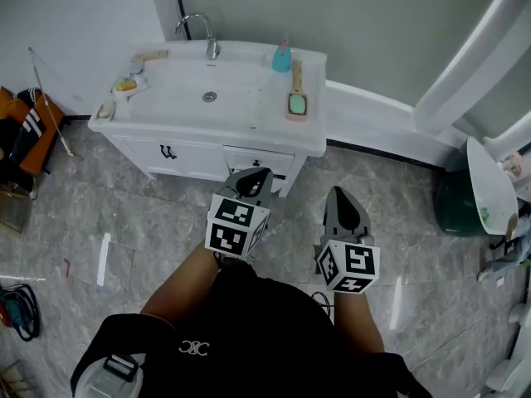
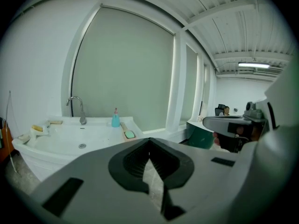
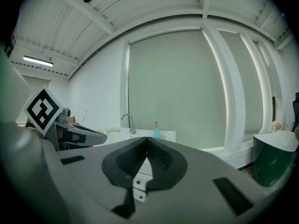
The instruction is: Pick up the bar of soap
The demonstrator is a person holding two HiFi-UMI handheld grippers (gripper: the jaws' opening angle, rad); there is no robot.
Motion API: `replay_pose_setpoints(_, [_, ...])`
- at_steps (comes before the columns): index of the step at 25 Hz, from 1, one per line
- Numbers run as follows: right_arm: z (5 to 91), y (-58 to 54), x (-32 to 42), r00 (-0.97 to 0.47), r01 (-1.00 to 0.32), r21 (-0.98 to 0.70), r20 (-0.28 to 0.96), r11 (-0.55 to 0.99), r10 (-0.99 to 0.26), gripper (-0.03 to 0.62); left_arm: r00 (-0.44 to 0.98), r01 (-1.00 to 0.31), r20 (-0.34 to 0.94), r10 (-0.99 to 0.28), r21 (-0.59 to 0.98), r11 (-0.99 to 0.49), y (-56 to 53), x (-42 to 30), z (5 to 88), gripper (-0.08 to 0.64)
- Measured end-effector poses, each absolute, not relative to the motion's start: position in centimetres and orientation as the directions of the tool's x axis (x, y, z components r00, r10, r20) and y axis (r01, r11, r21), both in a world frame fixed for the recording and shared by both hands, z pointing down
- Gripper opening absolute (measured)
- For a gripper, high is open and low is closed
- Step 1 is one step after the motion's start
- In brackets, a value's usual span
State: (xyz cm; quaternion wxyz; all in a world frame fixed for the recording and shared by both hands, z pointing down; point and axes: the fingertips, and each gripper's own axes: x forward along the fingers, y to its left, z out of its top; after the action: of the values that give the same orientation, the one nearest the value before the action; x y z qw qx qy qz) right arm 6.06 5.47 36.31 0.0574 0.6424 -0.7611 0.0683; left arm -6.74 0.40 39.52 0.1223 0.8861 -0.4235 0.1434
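View from above onto one white vanity sink [image 1: 249, 135] against the wall, with one chrome tap [image 1: 203, 33] at the back rim and one drain [image 1: 210, 97] in the middle of the basin. On the sink's right rim, one teal bottle [image 1: 282, 58] standing upright, one tan strip [image 1: 296, 75] lying just in front of it, and then one pink dish [image 1: 287, 113] nearest the front edge. In that dish, one green bar of soap [image 1: 297, 104], lying flat, long axis running from the sink's front edge toward the wall, roughly in line with the tan strip. Along the left rim, three small items, one of them a yellow lump [image 1: 126, 84] in a white holder; too small to say what any of them is. Two hand-held grippers low over the grey tiled floor [image 1: 124, 214], side by side in front of the cabinet, both pointing toward the sink and well apart from the soap. Left gripper [image 1: 253, 175] with jaws pressed together and nothing between them, confirmed in the left gripper view. Right gripper [image 1: 338, 192] likewise pressed together and empty, confirmed in the right gripper view. One marker cube on each, two in all. At the far right, one dark green tub [image 1: 452, 206] on the floor.
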Motion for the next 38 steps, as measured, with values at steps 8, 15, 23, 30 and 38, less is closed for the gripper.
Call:
replay_pose_setpoints(8, [36.3, -0.1, 4.1, -0.140, -0.990, -0.014, 0.193, 0.141, -0.971, 0.006, 0.626, -0.762, 0.373, -0.684, 0.108, -0.638, -5.7, -8.3, 40.0, 0.008])
replay_pose_setpoints(15, [36.2, -3.9, 3.5, -0.090, -0.996, -0.001, 0.199, 0.092, -0.976, 0.006, 0.650, -0.735, 0.392, -0.651, 0.110, -0.669, -9.6, -9.2, 40.8, 0.008])
replay_pose_setpoints(23, [36.8, -5.7, 2.9, -0.041, -0.999, 0.002, 0.212, 0.042, -0.976, 0.006, 0.674, -0.709, 0.393, -0.625, 0.106, -0.698, -12.1, -10.0, 41.0, 0.008])
replay_pose_setpoints(30, [37.1, -6.9, 2.7, -0.038, -0.999, -0.003, 0.222, 0.038, -0.974, 0.006, 0.669, -0.714, 0.404, -0.625, 0.113, -0.691, -12.8, -10.9, 41.4, 0.008])
replay_pose_setpoints(38, [37.8, -8.8, 3.1, -0.054, -0.998, -0.021, 0.222, 0.051, -0.973, 0.006, 0.662, -0.719, 0.403, -0.631, 0.103, -0.688, -14.4, -10.6, 41.6, 0.008])
